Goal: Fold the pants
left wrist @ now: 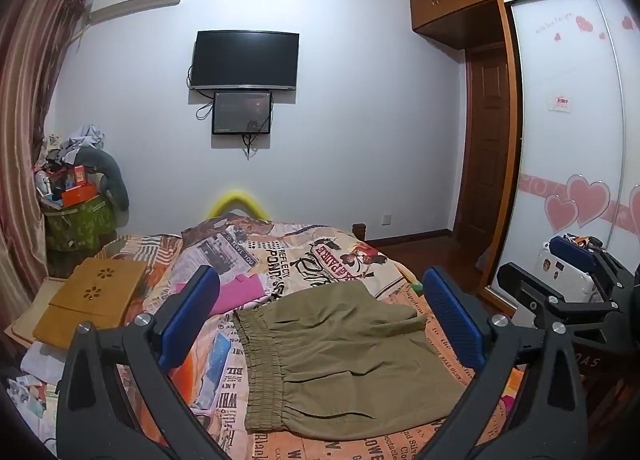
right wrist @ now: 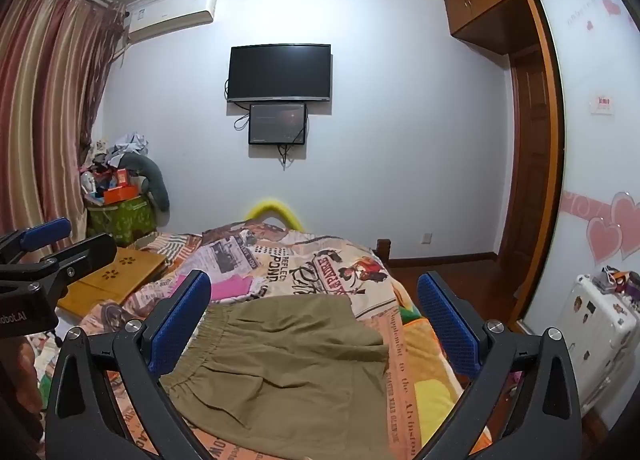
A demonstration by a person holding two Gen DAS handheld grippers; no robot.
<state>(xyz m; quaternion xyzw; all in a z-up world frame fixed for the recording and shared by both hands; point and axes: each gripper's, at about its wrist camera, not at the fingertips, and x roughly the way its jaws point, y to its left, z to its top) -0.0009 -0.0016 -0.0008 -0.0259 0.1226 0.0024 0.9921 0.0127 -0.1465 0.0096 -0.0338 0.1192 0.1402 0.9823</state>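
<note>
Olive-green shorts (left wrist: 344, 356) lie spread flat on the patterned bedspread (left wrist: 320, 256), elastic waistband to the left, legs to the right. They also show in the right wrist view (right wrist: 288, 368). My left gripper (left wrist: 320, 312) is open and empty, hovering above the shorts, its blue pads either side of them. My right gripper (right wrist: 314, 320) is open and empty too, held above the shorts. The right gripper shows at the right edge of the left wrist view (left wrist: 580, 264); the left gripper shows at the left edge of the right wrist view (right wrist: 52, 244).
A wooden lap tray (left wrist: 96, 292) sits on the bed's left side, a pink cloth (left wrist: 240, 292) behind the shorts. A cluttered green bin (left wrist: 76, 220) stands in the far left corner. A white suitcase (right wrist: 596, 332) and wardrobe (left wrist: 568, 140) stand at right.
</note>
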